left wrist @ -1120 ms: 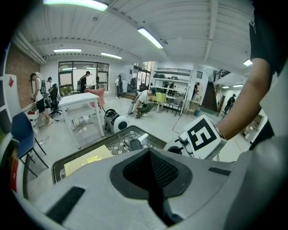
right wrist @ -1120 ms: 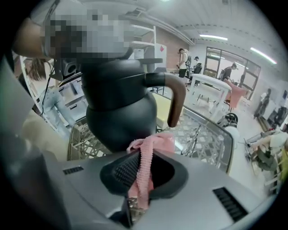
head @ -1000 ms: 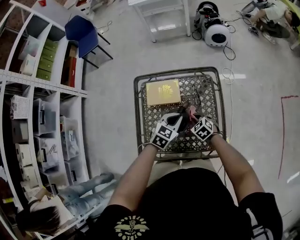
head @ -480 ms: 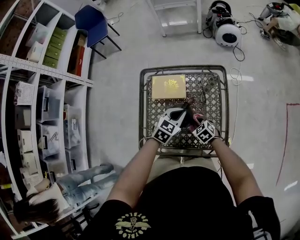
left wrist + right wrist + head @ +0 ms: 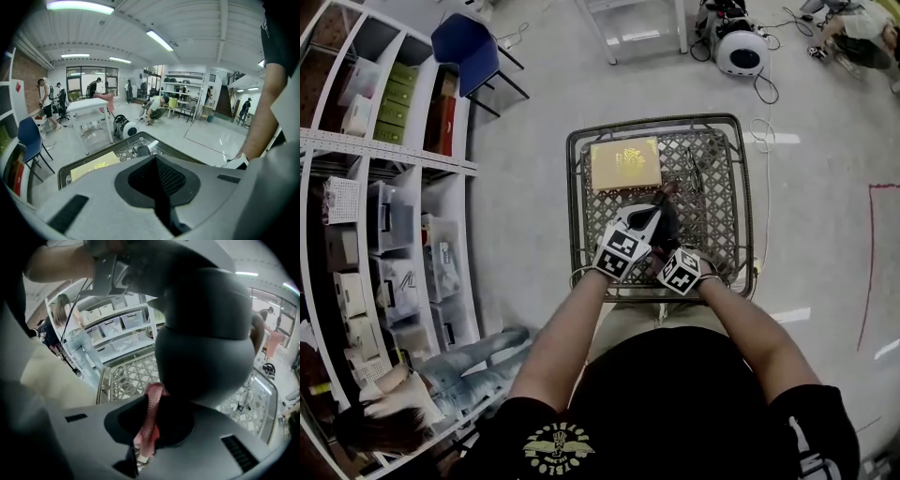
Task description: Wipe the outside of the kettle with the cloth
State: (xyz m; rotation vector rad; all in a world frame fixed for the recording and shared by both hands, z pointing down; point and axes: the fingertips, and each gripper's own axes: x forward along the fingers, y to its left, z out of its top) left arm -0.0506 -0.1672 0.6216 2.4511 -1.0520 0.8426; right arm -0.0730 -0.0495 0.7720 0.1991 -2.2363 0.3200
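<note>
Right claw (image 5: 156,394) pinches the pink knitted cloth (image 5: 147,425), whose limp fold sits close against the dark grey, round-bellied kettle (image 5: 206,343). The kettle probably handles as rigid, smooth and slippery, best steadied near its top, while the soft cloth should drape to its curve. The kettle sits between the two claws over the near part of the grey metal lattice desk (image 5: 712,187). The left claw (image 5: 154,159), jaws pressed together with nothing seen between them, reaches toward its top.
</note>
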